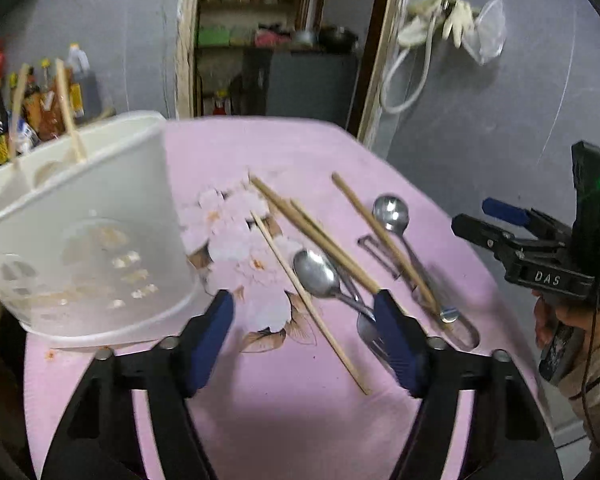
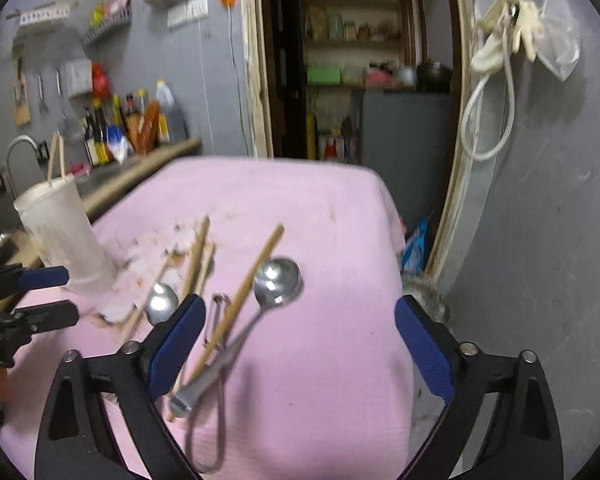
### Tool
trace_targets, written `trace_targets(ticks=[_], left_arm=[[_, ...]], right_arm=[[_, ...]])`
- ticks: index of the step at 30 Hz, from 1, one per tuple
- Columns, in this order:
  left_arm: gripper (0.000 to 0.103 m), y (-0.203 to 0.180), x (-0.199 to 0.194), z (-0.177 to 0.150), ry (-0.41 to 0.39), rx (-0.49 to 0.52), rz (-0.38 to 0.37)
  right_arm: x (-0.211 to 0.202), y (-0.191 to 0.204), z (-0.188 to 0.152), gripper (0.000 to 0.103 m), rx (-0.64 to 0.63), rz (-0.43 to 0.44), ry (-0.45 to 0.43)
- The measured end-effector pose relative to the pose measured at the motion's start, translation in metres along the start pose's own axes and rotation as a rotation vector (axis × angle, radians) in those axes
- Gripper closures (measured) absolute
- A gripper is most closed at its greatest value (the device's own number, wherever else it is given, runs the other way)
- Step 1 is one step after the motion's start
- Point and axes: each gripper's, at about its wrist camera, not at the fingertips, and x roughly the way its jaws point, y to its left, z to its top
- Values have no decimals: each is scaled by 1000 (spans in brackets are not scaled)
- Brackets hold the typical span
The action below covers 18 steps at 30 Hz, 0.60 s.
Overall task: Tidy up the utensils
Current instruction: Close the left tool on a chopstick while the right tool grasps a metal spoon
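Utensils lie loose on the pink cloth (image 1: 300, 148) before us: nearest, a chopstick (image 1: 308, 304) at 12 o'clock between our left gripper (image 1: 304, 344)'s spread jaws, nothing pinched. Our right gripper (image 2: 300, 356) hangs spread too, a spoon (image 2: 278, 280) beyond at 12 o'clock. Farther, at 10 o'clock, we see the white holder (image 1: 80, 232) with two chopsticks upright.

Home kitchen, sauce bottles (image 2: 128, 128), pantry shelves (image 2: 352, 44)

Grey walls (image 2: 540, 200), an open doorway (image 2: 364, 80) onto cluttered shelves (blurred), a bottle-lined counter (image 2: 152, 160) at left.
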Motion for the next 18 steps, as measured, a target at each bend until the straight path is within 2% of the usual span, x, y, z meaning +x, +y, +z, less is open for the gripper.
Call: trace_targets(ticks=[4,9,18], left_arm=[[64,4,26,4,87,-17,1],[77,11,50,9,169,-35,8],[80,13,67,18,180,-24,23]], right_arm=[[16,-3,-2,23,-11,15,69],[33,2,-2,29,-47,33,130],[63,11,3,36,-117,4,212]])
